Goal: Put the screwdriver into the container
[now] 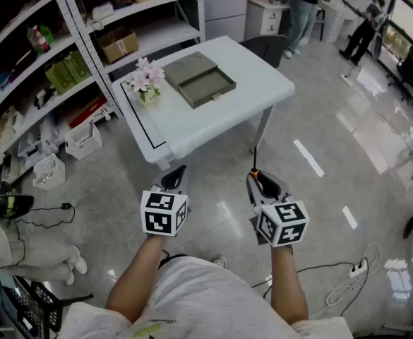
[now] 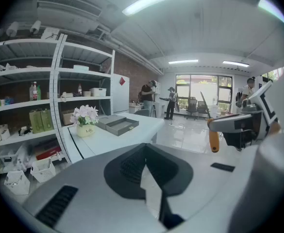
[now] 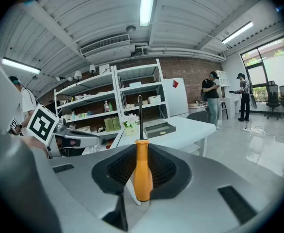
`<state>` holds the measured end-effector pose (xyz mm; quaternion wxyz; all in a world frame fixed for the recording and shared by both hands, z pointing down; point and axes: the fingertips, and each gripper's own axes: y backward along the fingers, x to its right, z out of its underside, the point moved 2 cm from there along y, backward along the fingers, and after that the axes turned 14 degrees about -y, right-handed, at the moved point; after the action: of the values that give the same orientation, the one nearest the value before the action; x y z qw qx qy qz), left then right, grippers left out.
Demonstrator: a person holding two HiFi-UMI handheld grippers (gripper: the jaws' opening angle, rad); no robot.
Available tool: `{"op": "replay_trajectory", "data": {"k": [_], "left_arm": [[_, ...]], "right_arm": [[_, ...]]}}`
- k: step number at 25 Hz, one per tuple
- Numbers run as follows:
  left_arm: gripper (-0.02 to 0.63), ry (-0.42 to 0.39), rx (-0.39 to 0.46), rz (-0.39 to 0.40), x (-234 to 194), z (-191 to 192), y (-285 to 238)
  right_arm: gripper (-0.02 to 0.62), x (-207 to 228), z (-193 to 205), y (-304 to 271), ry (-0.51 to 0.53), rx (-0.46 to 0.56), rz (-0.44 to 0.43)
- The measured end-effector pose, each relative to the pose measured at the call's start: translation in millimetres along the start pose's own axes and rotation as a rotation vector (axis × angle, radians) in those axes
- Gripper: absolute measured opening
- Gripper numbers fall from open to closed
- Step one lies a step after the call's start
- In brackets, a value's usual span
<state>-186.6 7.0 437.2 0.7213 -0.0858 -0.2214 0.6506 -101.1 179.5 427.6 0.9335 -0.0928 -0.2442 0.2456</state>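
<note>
Right gripper (image 1: 262, 183) clamps the screwdriver (image 3: 142, 171) upright; left gripper (image 1: 174, 179) is closed on nothing. Open floor (image 1: 217, 193) separates both from the table (image 1: 192, 129) edge; the container (image 1: 205, 81) lies open mid-top.

Open floor (image 1: 217, 189) runs up to the white table (image 1: 213, 122), and its front half lies bare. Farther back, a flower pot (image 1: 147, 85) stands just left of the grey container (image 1: 204, 80); shelving (image 1: 72, 44) crowds the table's left side.

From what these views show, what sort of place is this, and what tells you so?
Probably an office storeroom or workshop: metal shelving stocked with boxes and bottles, a white table, office chairs by large windows.
</note>
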Motion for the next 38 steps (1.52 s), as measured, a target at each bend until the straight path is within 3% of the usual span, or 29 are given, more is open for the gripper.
{"op": "replay_trajectory", "data": {"k": [16, 38], "left_arm": [[0.005, 0.003, -0.008, 0.014, -8.1, -2.7, -24.3], [0.005, 0.052, -0.018, 0.099, -109.7, -27.7, -184.5]], "right_arm": [[0.075, 7.0, -3.0, -21.4, -0.006, -0.031, -0.020], [0.075, 50.4, -62.5, -182.2, 0.009, -0.114, 0.041]]}}
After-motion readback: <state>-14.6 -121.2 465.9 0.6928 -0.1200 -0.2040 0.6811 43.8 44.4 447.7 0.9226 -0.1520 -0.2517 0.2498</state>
